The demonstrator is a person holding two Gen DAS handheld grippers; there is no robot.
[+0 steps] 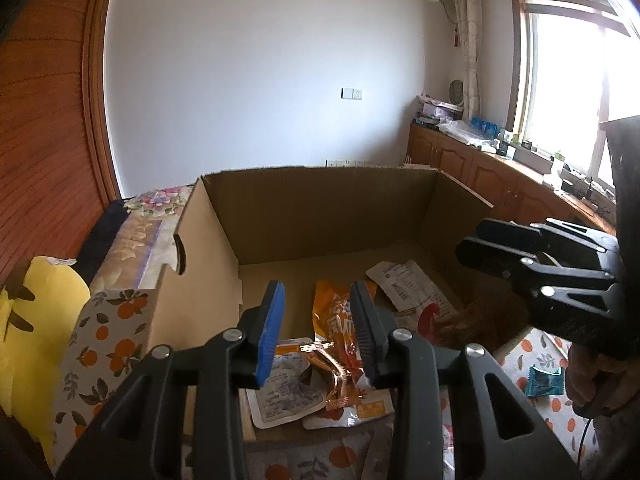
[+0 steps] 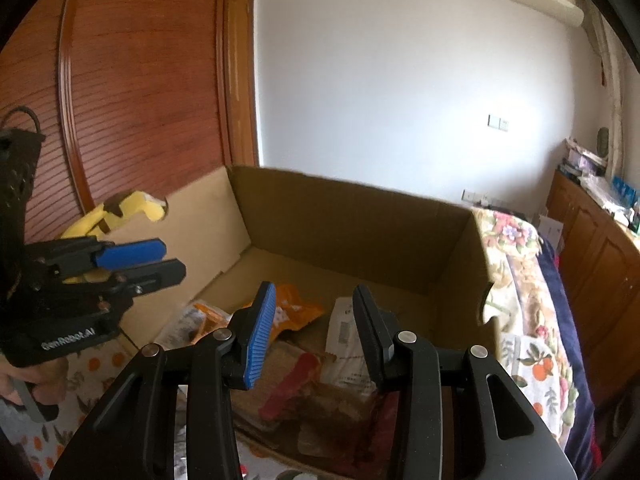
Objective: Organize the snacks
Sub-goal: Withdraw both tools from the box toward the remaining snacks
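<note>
An open cardboard box [image 1: 320, 216] stands on a bed; it also shows in the right wrist view [image 2: 352, 216]. Inside lie several snack packets: orange ones [image 1: 340, 344] [image 2: 294, 306], a white one [image 1: 408, 284] [image 2: 344, 328] and a brown-and-red one [image 2: 304, 380]. My left gripper [image 1: 318, 336] is open and empty above the box's near left part. My right gripper [image 2: 312, 336] is open and empty above the box's near right part. A small teal packet [image 1: 544, 382] lies outside the box on the cloth.
The bed has an orange-fruit print cloth [image 1: 104, 344] and a floral quilt [image 2: 516, 248]. A yellow plush toy [image 1: 32, 320] lies left of the box. A wooden wardrobe [image 2: 140, 100] stands behind. Wooden cabinets [image 1: 500, 176] with clutter run under the window.
</note>
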